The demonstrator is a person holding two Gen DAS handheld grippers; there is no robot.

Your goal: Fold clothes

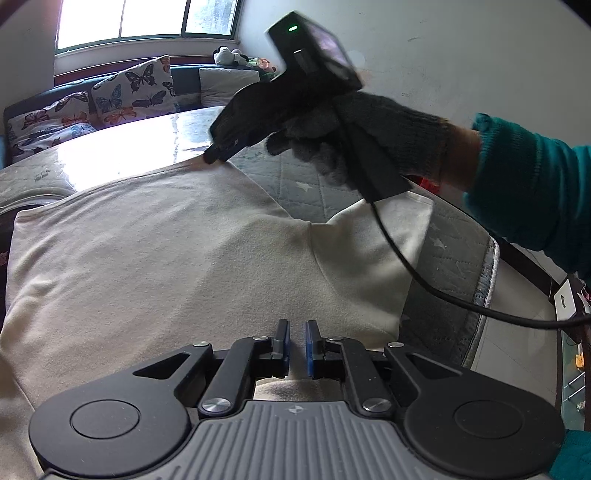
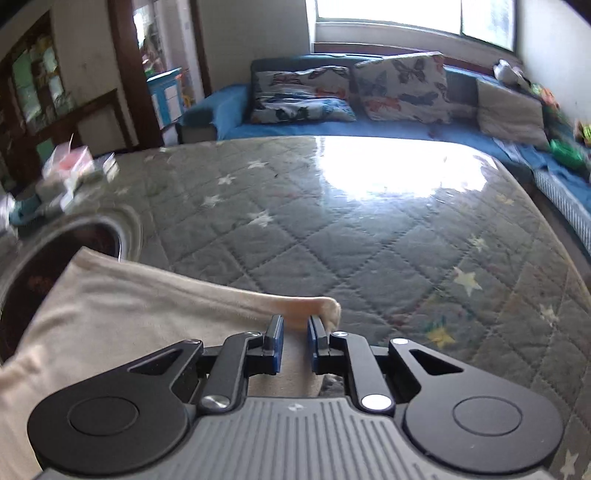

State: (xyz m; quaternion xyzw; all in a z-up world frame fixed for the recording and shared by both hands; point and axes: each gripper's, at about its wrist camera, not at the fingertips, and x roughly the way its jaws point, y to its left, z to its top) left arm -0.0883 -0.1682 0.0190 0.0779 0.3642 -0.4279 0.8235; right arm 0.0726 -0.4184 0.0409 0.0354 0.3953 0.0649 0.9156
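Quilted star-print cover [image 2: 332,236] glares; butterfly cushions [image 2: 402,88] on blue sofa [image 2: 229,107]; window [image 1: 147,18] beyond.

Garment [image 1: 166,251] on table [image 2: 369,236]; sofa [image 2: 369,129] behind table.

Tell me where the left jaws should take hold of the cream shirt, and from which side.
Probably the near edge of the cream shirt, right under the left gripper. Come in low from the near side: the cloth lies flat there, and the right gripper seems to pinch the far corner, so a near-side grip would match it.
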